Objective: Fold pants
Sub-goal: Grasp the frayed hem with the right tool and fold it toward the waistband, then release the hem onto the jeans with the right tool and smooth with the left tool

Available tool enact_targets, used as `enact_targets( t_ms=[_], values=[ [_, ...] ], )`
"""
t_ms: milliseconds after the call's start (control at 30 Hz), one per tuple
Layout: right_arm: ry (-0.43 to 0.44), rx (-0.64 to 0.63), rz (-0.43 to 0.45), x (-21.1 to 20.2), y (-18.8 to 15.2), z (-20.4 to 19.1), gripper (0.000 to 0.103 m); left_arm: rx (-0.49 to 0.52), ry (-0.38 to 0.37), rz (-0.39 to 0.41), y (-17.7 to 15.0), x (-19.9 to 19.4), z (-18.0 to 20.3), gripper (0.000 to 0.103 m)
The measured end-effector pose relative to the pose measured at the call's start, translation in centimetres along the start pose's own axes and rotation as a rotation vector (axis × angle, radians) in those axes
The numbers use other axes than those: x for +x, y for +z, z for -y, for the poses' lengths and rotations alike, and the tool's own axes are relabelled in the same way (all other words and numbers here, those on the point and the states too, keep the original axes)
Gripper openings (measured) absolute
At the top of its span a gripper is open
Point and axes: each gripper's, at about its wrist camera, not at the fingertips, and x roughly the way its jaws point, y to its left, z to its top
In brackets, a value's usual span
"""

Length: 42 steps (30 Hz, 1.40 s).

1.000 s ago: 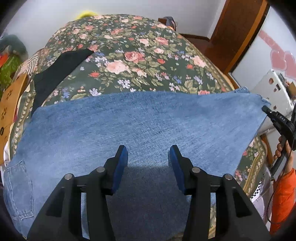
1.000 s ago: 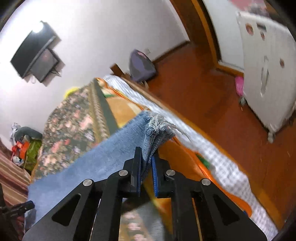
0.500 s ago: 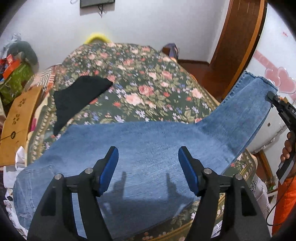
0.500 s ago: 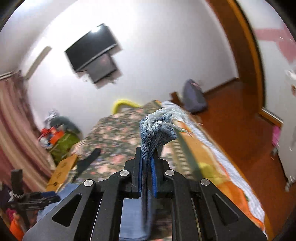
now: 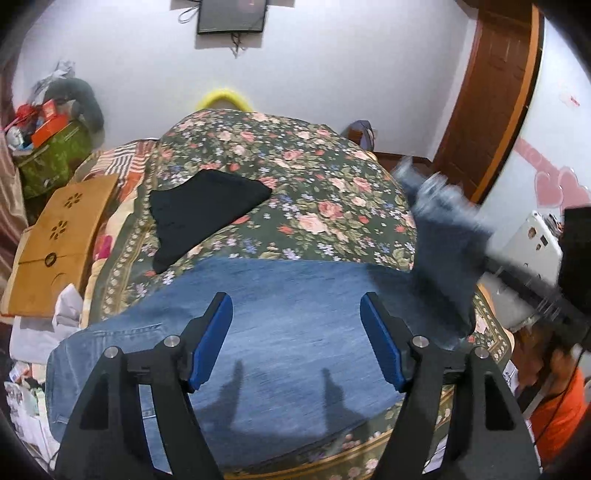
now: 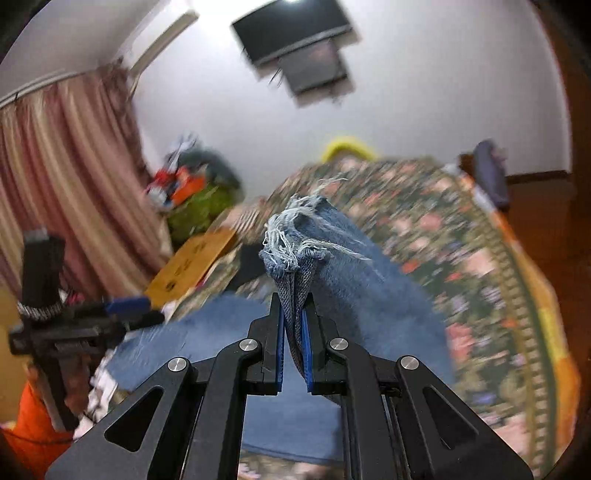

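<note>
Blue pads on our right gripper (image 6: 294, 332) squeeze tight on the frayed hem (image 6: 295, 236) of the jeans (image 5: 280, 332). We hold that end up in the air, above the bed (image 5: 295, 155), and white threads stick out past the pads. From the hem, the blue leg runs down and away to the rest of the jeans, which lie flat on the bed.

Our left gripper (image 5: 295, 339) hangs over the flat part of the jeans with its jaws wide apart. They have just been opening, and they hold nothing. The cloth lies below them, and the two fingers throw dark shadows on it. In the left wrist view the lifted leg is a blur at the right side of the bed, and the waist end with a seam lies at the left side.

Farther back on the bed, past the jeans, lies a black cloth (image 5: 207, 206) on the flowered cover. A wooden board (image 5: 59, 240) sits at the left side of the bed. Behind the bed a screen (image 5: 232, 16) hangs on the white wall. An orange sleeve (image 5: 557, 417) shows at the right side of the bed.
</note>
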Motion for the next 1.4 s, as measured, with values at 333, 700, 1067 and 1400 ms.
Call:
enact_targets(
  t_ms=[333, 700, 1067, 1400],
  values=[
    [0.042, -0.081, -0.31, 7.7, -5.1, -2.0, 0.015, -0.045, 0.02, -0.032, -1.1, 0.4, -2.3, 0.071],
    [0.007, -0.039, -0.157, 1.3, -0.6, 1.7, 0.032, 0.018, -0.041, -0.054, 1.6, 3.9, 2.0, 0.071],
    [-0.141, 0.097, -0.306, 5.7, -2.1, 11.0, 0.033, 0.125, -0.108, -0.288, 0.6, 14.4, 8.4, 0.044],
    [-0.119, 0.086, -0.333, 3.9, -6.6, 11.3, 0.035, 0.206, -0.031, -0.286, -2.7, 14.8, 9.2, 0.045]
  ],
)
